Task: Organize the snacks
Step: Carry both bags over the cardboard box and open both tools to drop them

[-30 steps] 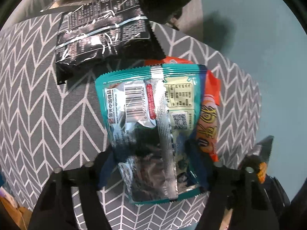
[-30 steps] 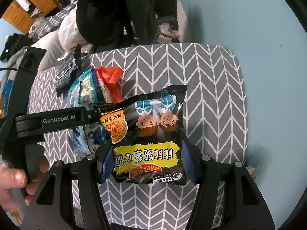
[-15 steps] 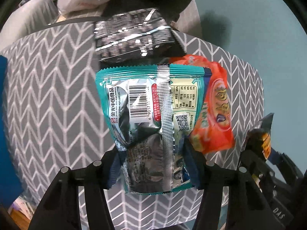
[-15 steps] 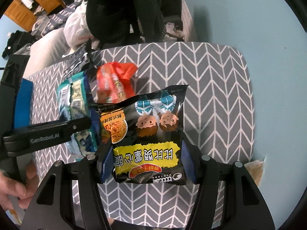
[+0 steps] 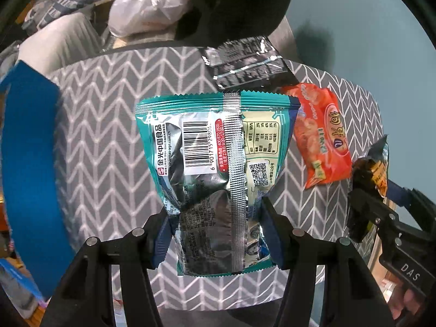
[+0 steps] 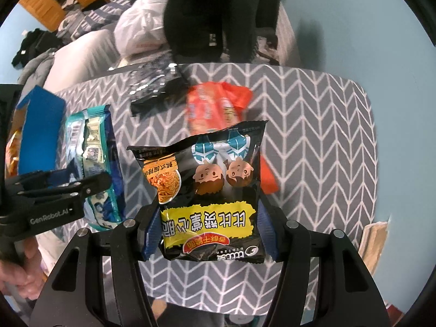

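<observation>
At the far left stands a blue box (image 5: 30, 163), open at the top as far as the right wrist view shows, with something orange and yellow inside it that is too cropped to name. It looks like the place where the snacks are meant to go, though that is only a judgement.

Next to it, the left gripper (image 5: 218, 231) has its fingers closed narrowly on the lower part of a teal snack packet (image 5: 218, 163), held above the chevron-patterned cushion (image 5: 103, 136) near the box. The packet faces back-side out: silver centre seam, barcode, nutrition table, QR code, crinkled foil, serrated top edge.

Farther right, two packets lie on the cushion untouched: a black foil packet (image 5: 245, 65) at the far edge and an orange snack packet (image 5: 321, 136) just beside it.

The right gripper (image 6: 209, 231) pinches a black noodle-snack packet (image 6: 212, 199) by its lower part, held above the cushion; the print hangs upside down, with two cartoon faces, a yellow band of characters and a picture of noodles.

So the task seems under way but unfinished: two packets in hand and not yet placed, two more waiting on the cushion.
</observation>
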A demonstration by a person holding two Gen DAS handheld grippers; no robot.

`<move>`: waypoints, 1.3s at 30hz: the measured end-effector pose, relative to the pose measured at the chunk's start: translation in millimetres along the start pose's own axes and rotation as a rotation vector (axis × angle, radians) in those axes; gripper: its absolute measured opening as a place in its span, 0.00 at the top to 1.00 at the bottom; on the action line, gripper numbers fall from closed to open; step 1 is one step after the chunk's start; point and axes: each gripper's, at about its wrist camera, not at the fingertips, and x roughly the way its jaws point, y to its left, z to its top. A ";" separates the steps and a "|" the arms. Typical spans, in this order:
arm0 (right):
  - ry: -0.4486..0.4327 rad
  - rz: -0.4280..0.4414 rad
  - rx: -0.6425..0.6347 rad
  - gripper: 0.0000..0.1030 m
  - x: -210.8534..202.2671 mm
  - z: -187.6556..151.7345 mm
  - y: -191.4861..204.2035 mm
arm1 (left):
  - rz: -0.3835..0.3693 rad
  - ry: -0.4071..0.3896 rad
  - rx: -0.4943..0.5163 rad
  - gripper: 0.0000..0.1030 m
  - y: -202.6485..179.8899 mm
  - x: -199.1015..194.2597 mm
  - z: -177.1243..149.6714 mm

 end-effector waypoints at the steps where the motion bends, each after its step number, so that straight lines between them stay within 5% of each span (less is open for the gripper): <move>1: -0.001 0.000 -0.008 0.41 -1.3 -0.2 6.6 | 0.005 -0.004 0.002 0.41 4.7 -4.5 -1.7; 39: -0.054 0.129 -0.236 0.41 -26.5 12.7 244.1 | 0.056 -0.153 -0.165 0.41 195.4 -144.8 -59.1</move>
